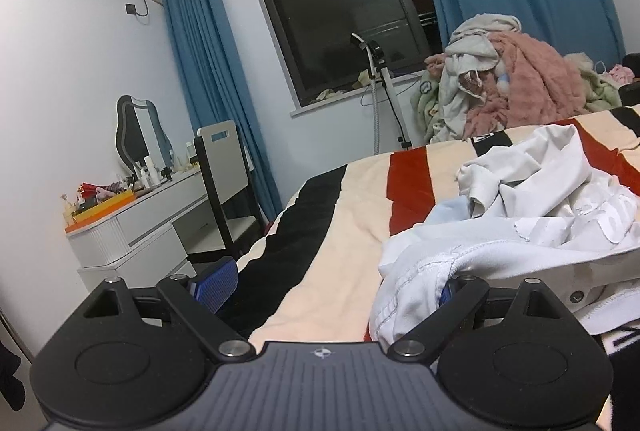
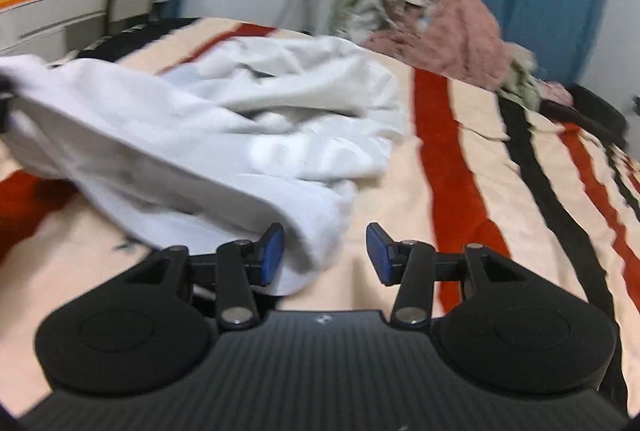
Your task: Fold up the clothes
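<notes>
White garment crumpled on the striped bed, both your grippers spread and gripping nothing.

Your left gripper (image 1: 328,287) has its jaws spread wide; the white garment (image 1: 520,215) drapes over its right-hand pad, but nothing is pinched. Your right gripper (image 2: 325,255) has its jaws parted about halfway, a fold of the garment lying against the left-hand pad, the other pad clear over the striped blanket (image 2: 472,167). A pile of clothes (image 1: 500,79) sits beyond the far edge of the bed.
</notes>
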### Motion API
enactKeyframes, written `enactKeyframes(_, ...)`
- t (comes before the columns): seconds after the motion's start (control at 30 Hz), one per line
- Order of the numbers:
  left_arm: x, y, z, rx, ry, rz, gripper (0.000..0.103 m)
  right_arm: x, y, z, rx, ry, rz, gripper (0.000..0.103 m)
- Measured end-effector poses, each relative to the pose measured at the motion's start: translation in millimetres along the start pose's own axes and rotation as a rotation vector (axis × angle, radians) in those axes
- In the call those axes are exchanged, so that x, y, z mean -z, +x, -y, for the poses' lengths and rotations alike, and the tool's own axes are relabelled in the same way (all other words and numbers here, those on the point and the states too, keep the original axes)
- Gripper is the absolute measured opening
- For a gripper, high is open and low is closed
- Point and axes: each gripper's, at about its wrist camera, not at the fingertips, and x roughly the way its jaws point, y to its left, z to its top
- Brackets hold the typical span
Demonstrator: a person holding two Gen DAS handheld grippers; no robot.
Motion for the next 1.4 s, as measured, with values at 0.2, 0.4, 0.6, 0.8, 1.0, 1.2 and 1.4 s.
enactKeyframes(0.2, 10.8, 10.9, 11.1, 0.098, 0.028, -0.109, 0.094, -3.3, -15.5, 40.6, 0.129, 0.244, 0.143, 0.048)
enactKeyframes(0.4, 2.1, -36.7, -7.2, 0.091, -0.035, 0.06, 0.095, -4.6, -93.0, 49.5, 0.184, 0.341, 0.422, 0.049)
enactKeyframes(0.6, -24.3, -82.2, -71.9, 0.061, -0.388, 0.109, 0.095, -18.4, -176.3, 61.9, 0.31, 0.388, 0.665, 0.051)
enactKeyframes(0.8, -28.4, -70.6, -79.7, 0.039, -0.33, 0.05, 0.095, -29.5, -162.4, 70.7, 0.003, 0.355, 0.375, 0.059)
enactKeyframes(1.0, -29.6, -46.4, -90.6, 0.04, -0.302, -0.022, 0.095, 2.7, -120.9, 15.8, -0.229, 0.251, 0.162, 0.07)
enactKeyframes(1.2, -25.0, -26.4, -96.1, 0.042, -0.318, -0.035, 0.095, 14.5, -81.5, -55.1, -0.269, 0.053, 0.076, 0.069)
enactKeyframes(1.4, -6.6, -11.5, -98.0, -0.008, -0.406, -0.059, 0.095, 18.9, -49.2, -29.5, -0.074, 0.234, 0.058, 0.069)
